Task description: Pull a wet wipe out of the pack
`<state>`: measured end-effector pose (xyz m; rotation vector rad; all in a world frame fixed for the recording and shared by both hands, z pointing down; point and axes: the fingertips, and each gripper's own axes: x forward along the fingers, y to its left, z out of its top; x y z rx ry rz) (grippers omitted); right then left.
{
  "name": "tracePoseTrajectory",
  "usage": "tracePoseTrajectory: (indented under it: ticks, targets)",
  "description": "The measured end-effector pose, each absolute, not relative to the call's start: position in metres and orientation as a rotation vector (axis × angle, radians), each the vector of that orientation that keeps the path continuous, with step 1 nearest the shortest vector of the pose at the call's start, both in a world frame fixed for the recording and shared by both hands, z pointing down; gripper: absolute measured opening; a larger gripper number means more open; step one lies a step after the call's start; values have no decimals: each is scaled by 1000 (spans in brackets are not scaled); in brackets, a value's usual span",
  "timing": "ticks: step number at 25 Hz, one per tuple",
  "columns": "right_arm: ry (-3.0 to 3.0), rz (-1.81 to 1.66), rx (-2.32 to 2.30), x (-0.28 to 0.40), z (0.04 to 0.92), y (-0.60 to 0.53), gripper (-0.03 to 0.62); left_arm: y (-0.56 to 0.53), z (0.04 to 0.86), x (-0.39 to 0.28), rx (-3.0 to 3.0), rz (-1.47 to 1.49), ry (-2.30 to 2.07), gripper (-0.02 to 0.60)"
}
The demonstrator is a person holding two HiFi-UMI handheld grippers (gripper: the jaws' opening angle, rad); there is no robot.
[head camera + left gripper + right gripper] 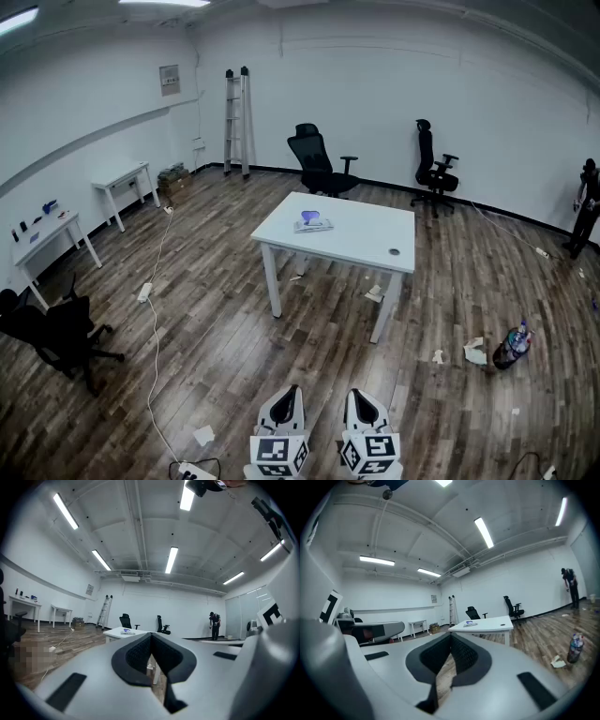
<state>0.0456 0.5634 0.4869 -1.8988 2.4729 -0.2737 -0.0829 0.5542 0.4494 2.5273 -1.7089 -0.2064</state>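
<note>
While both grippers hang low at the near edge of the head view, well apart from the table, the room is recorded as follows. A black office chair [56, 333] stands at the far left, and a white cable [155, 309] trails across the wood floor. The left gripper [285, 392] is clenched, its tips meeting with nothing between them. Beyond it, the wet wipe pack [313, 221] lies flat on the far left part of the white table [366, 239], untouched. The right gripper [362, 396], just beside the left, is likewise clenched and empty. Paper scraps [475, 352] and a bottle [512, 347] sit on the floor right of the table. A person [586, 208] stands by the far right wall.
</note>
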Motion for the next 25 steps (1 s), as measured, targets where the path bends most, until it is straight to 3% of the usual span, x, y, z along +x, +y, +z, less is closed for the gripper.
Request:
tracePoseTrajectory:
  ticks: [25]
  targets:
    - [2446, -304, -1949, 69, 505, 494, 8, 483, 460, -60, 2504, -217, -1649, -2]
